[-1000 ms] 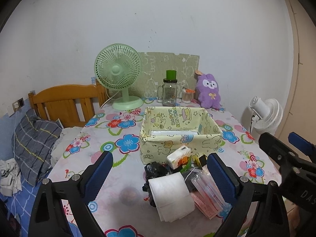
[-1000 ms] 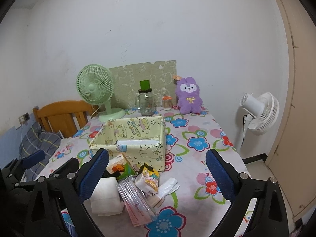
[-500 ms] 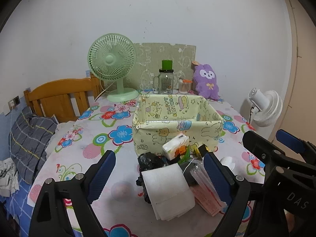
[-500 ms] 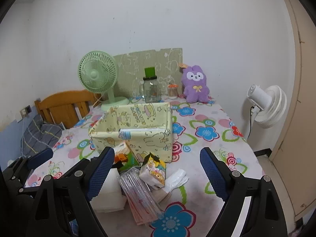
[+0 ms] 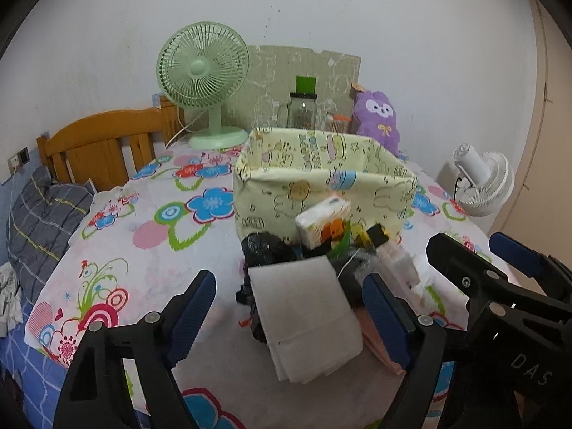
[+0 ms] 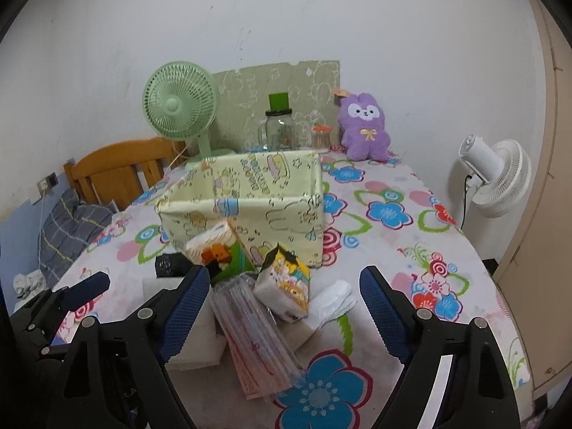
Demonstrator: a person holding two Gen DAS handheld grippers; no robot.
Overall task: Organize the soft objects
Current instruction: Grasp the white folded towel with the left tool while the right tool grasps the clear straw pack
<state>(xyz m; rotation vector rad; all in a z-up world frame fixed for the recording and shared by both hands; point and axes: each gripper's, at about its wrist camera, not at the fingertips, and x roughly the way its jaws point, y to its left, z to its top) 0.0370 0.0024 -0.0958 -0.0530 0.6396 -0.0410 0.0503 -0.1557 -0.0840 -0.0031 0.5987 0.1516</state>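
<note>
Soft objects lie in a loose pile on the flowered tablecloth (image 6: 400,236), directly in front of the yellow fabric bin (image 5: 321,186), which stands upright. Pile contents: a folded white tissue stack (image 5: 307,318) at the near side, a black bag (image 5: 264,246) behind it, a white tissue pack (image 5: 323,220) leaning against the bin wall, a yellow cartoon tissue pack (image 6: 286,286), and a clear sleeve of straws (image 6: 257,332). Left gripper (image 5: 291,314): jaws apart, just narrowed, positioned either side of the tissue stack without contact. Right gripper (image 6: 284,307): jaws apart, just narrowed, framing the cartoon pack and straws, nothing clamped. A green fan (image 5: 203,75), a glass jar (image 5: 302,114) and a purple plush (image 6: 364,128) stand at the far table edge
</note>
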